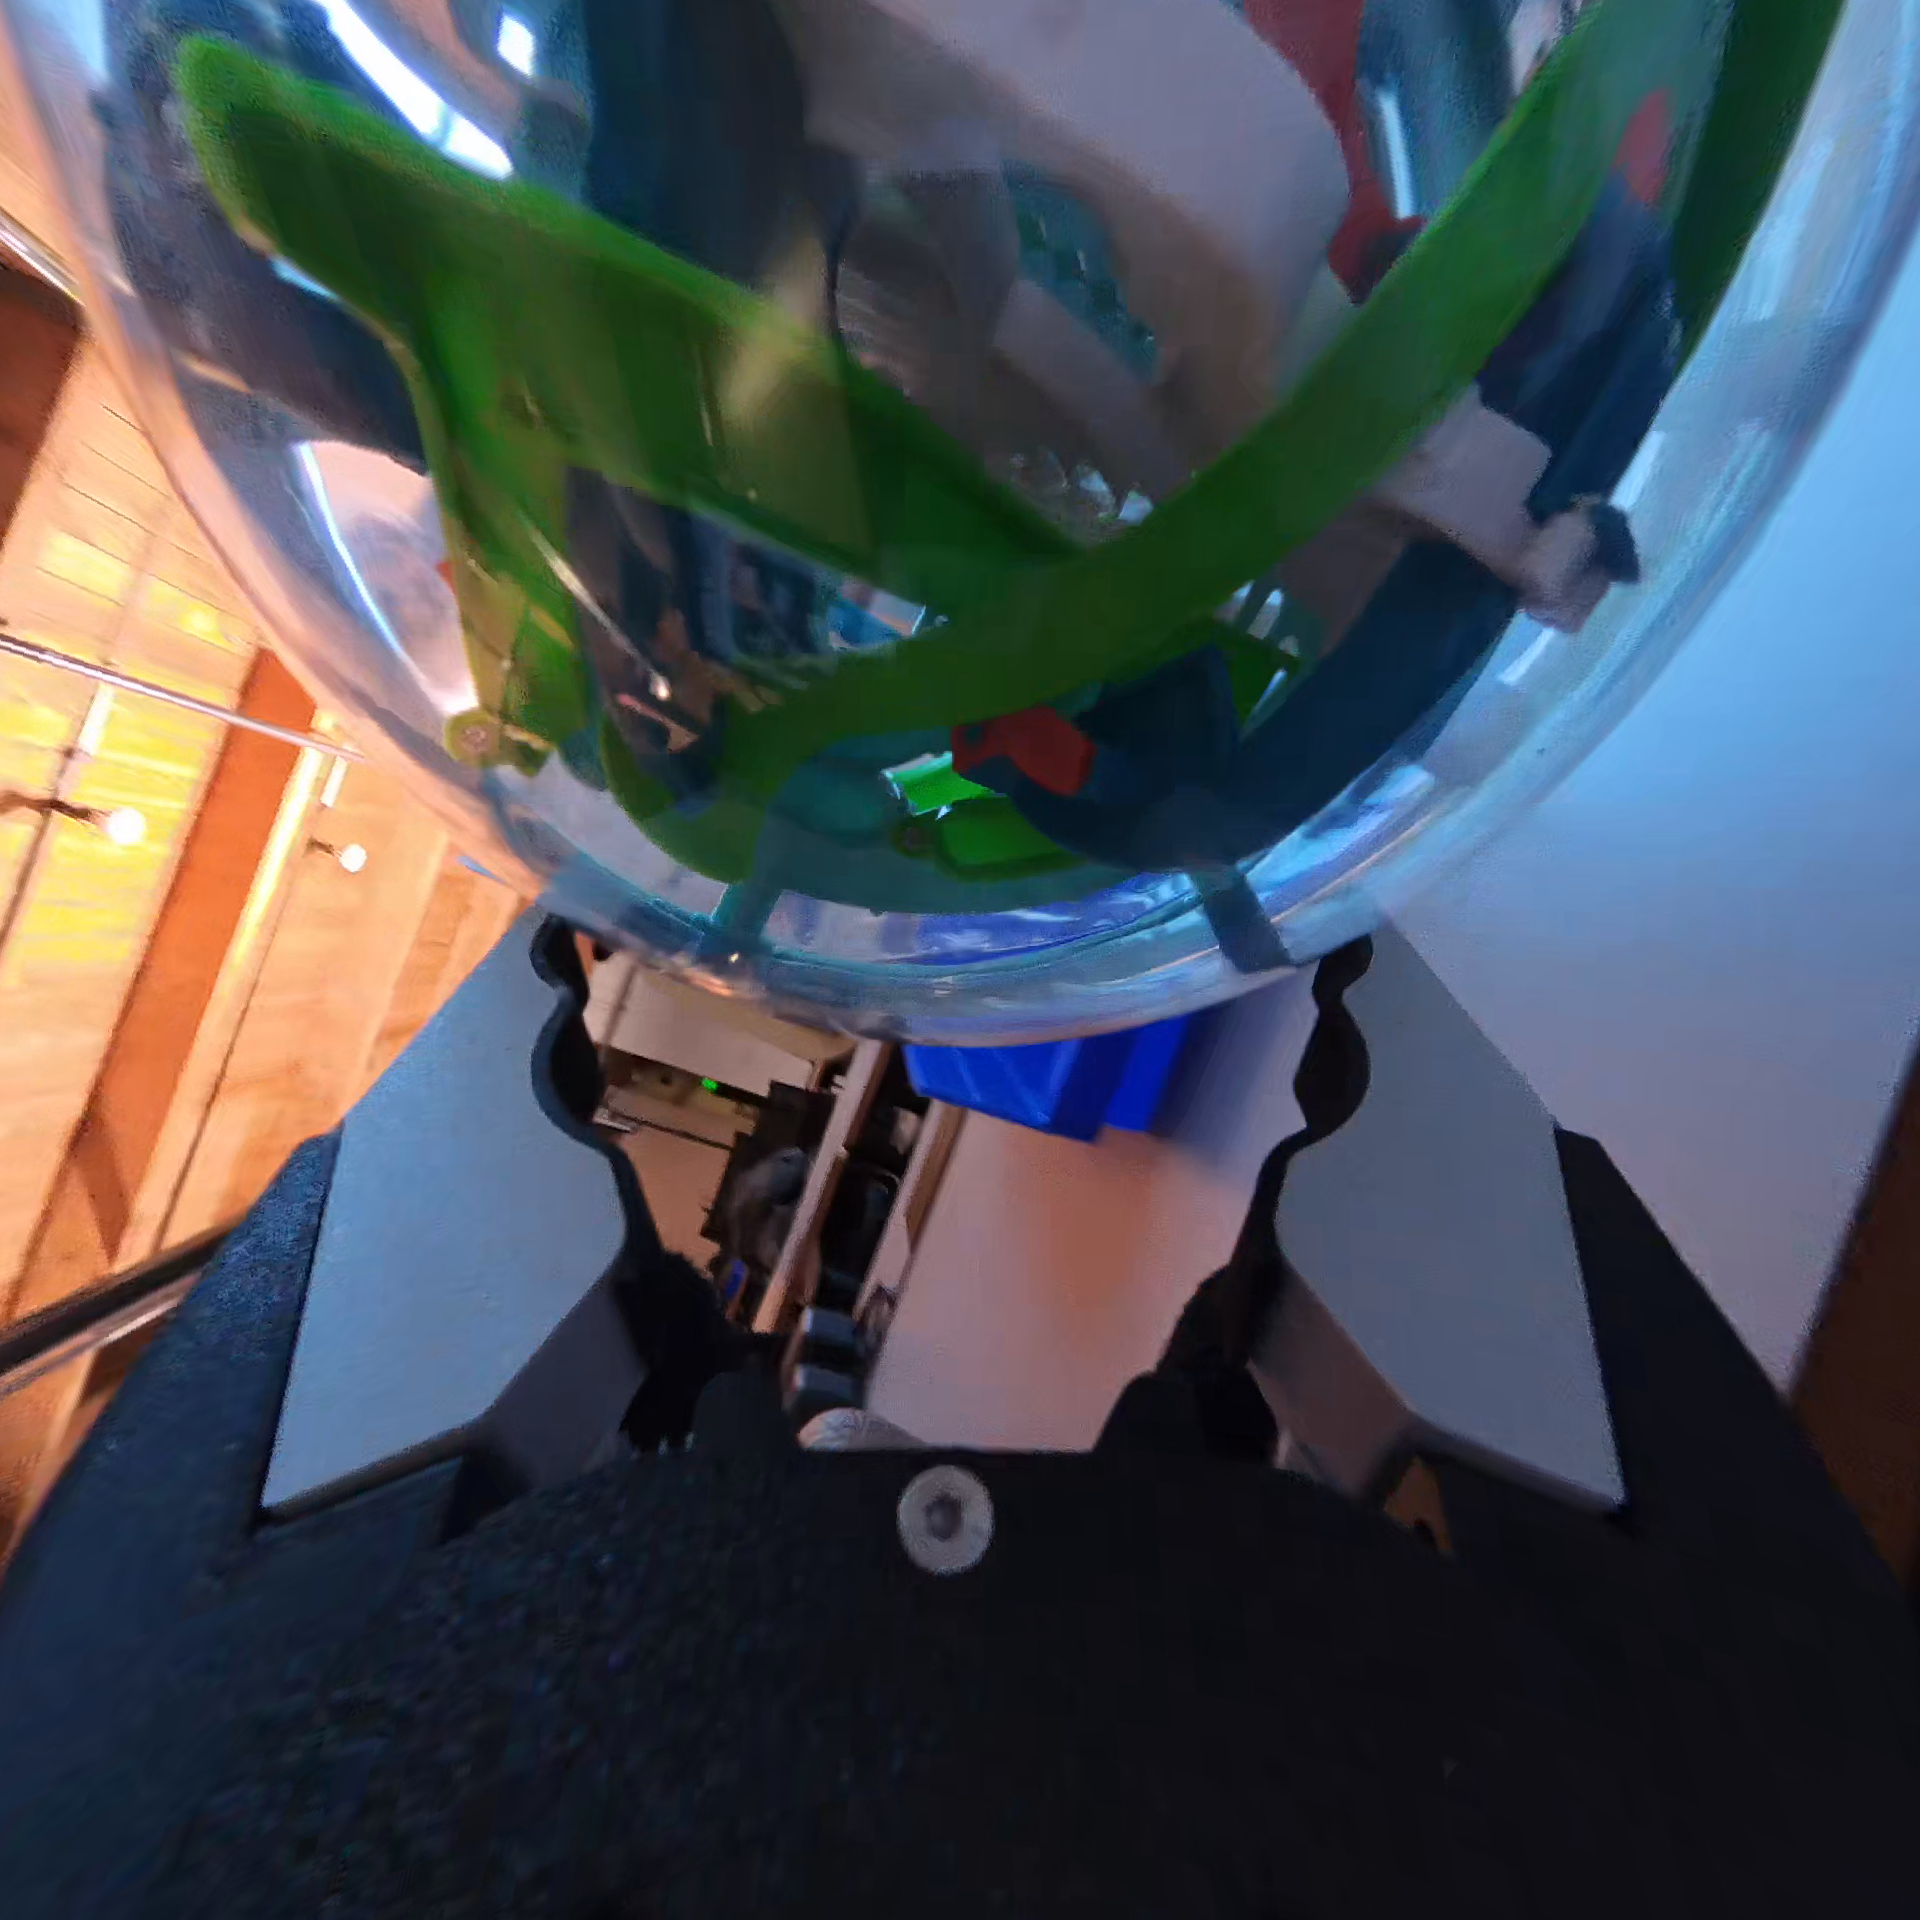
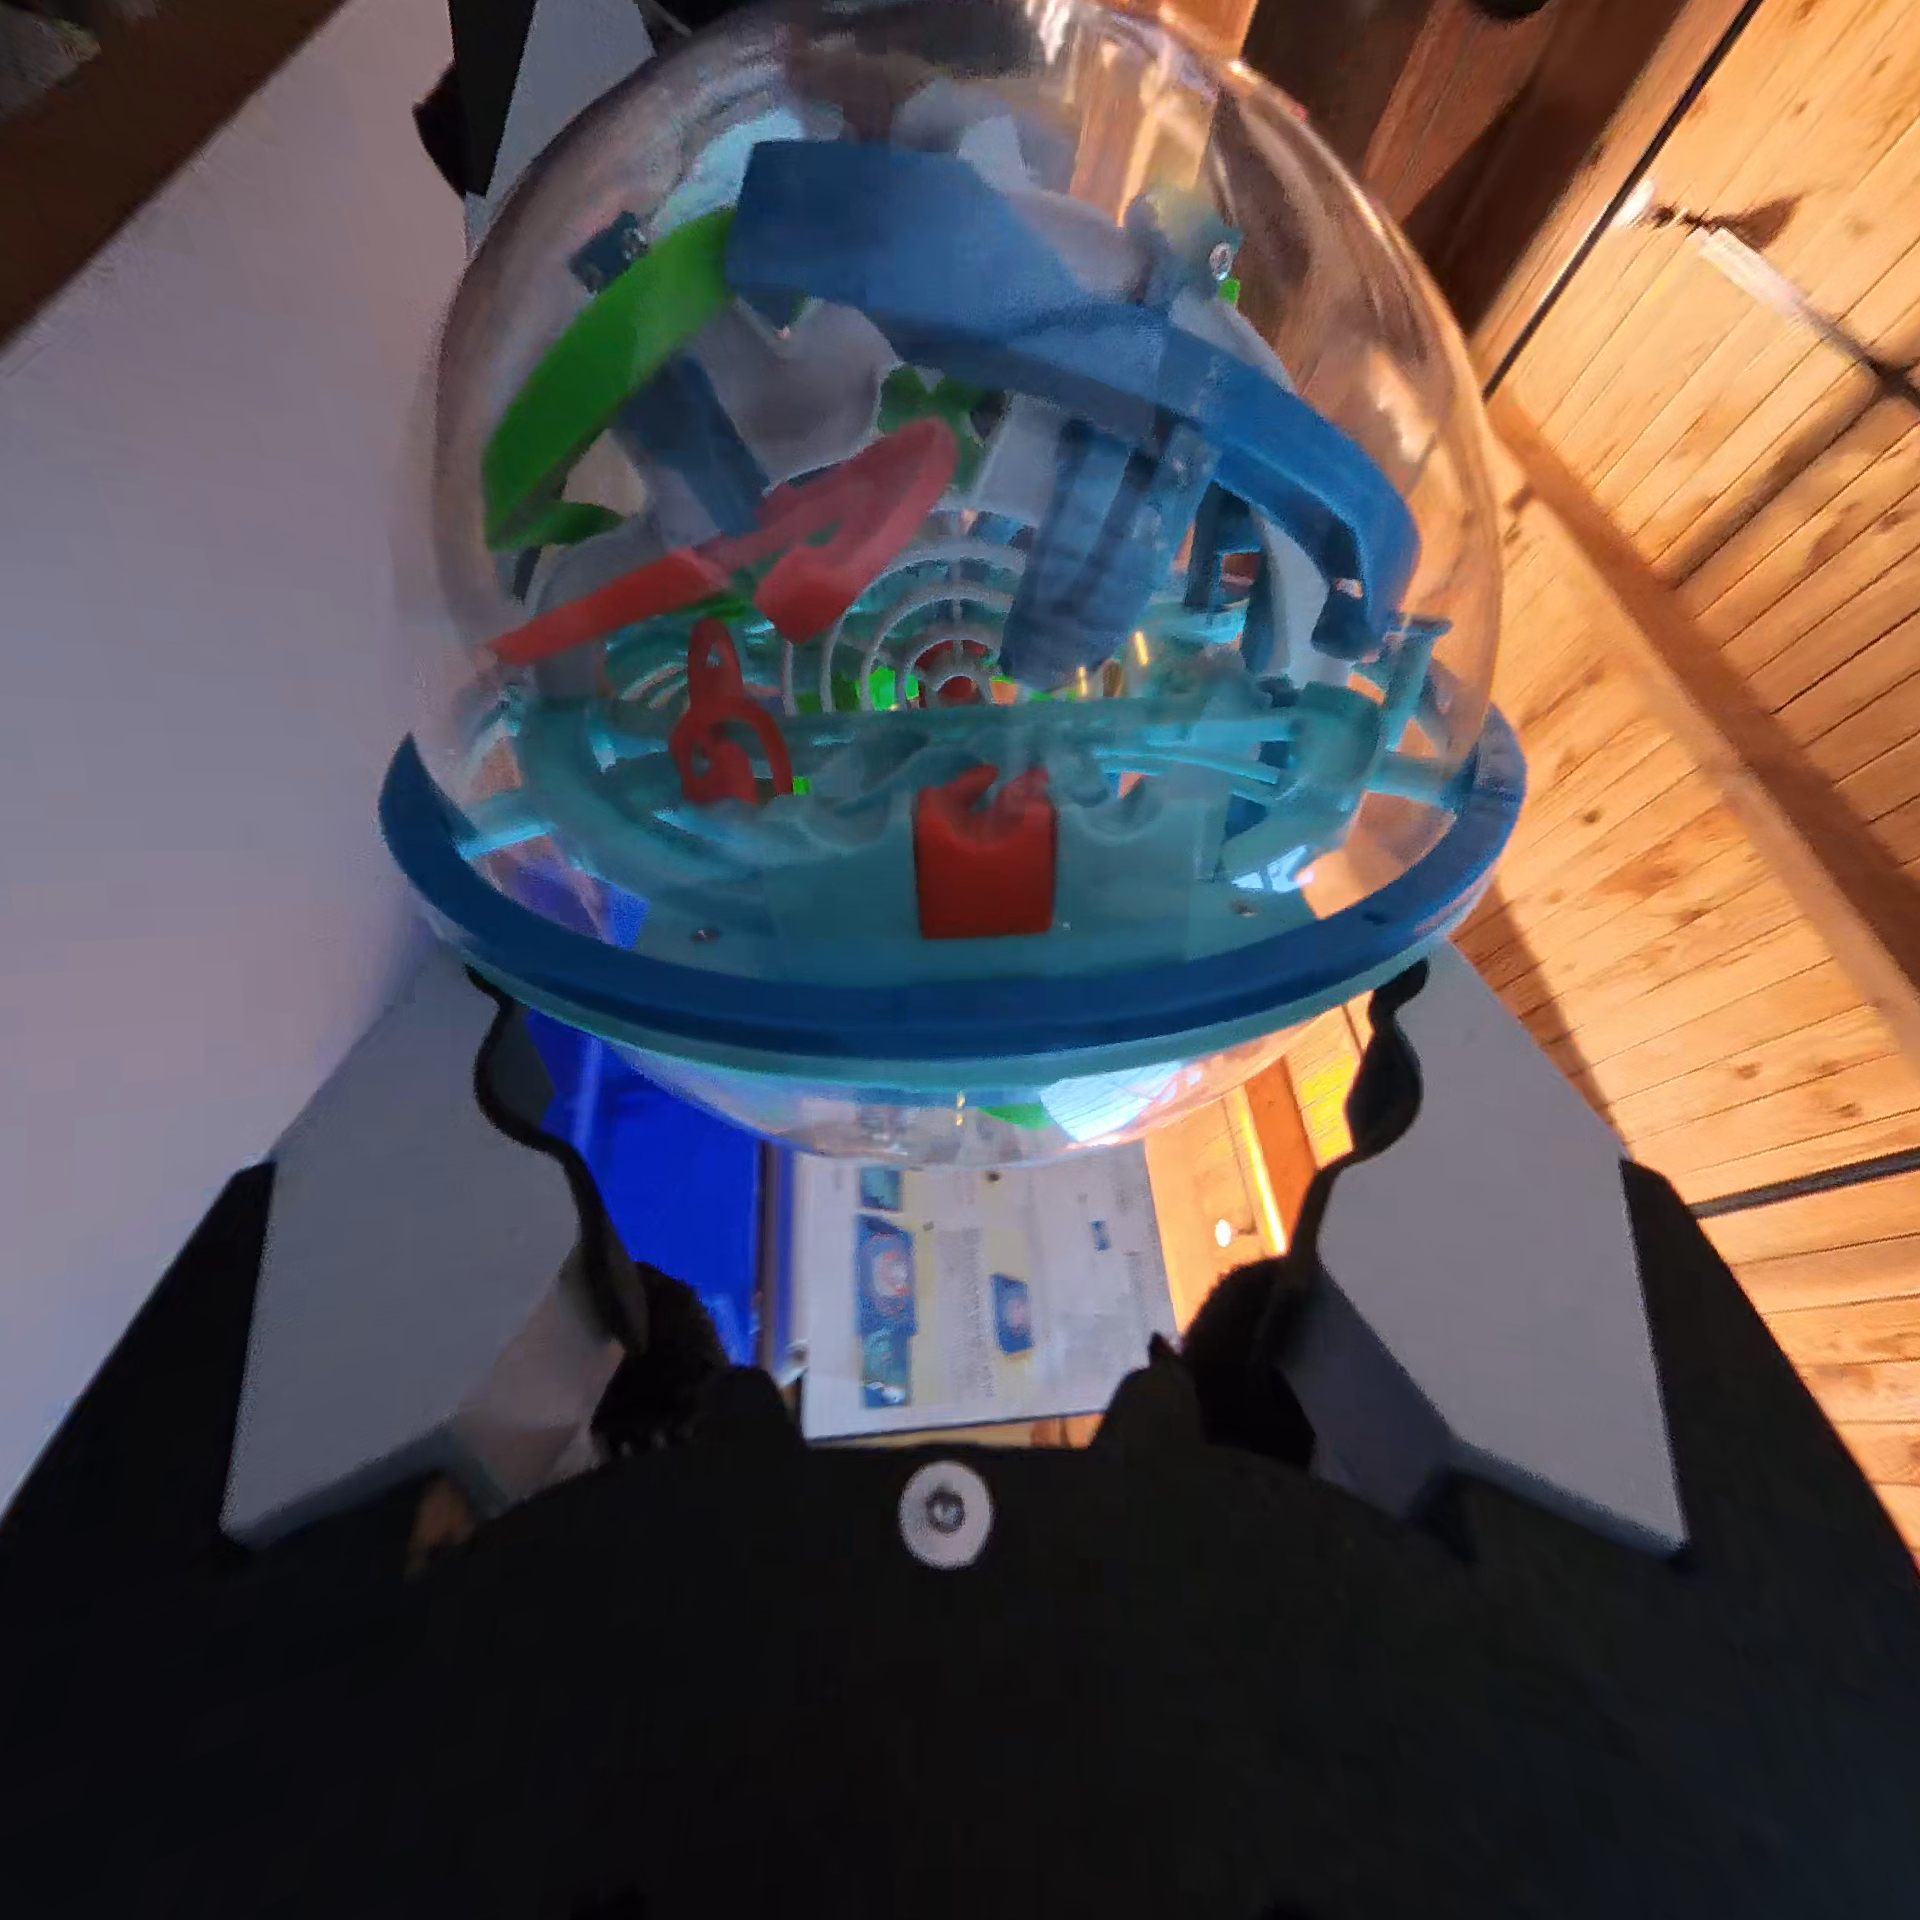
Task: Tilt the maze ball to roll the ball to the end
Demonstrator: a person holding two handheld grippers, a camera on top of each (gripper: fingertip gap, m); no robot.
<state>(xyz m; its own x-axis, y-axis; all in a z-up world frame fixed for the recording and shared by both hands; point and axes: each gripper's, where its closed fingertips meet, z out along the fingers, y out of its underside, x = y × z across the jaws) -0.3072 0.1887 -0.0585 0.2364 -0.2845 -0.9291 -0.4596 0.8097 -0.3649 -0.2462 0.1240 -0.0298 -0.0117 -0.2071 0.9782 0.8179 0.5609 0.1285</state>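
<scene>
The maze ball is a clear sphere with green, blue, red and teal tracks inside. It fills the top of the left wrist view. My left gripper clamps its lower curve, with both fingertips touching the shell. In the right wrist view the maze ball shows its blue equator ring, and my right gripper clamps that ring from both sides. The sphere is held up in the air and tilted. I cannot make out the small rolling ball inside.
A blue box and a white surface lie behind the sphere. Wooden slatted panels stand to one side, also in the left wrist view. A printed paper sheet lies below.
</scene>
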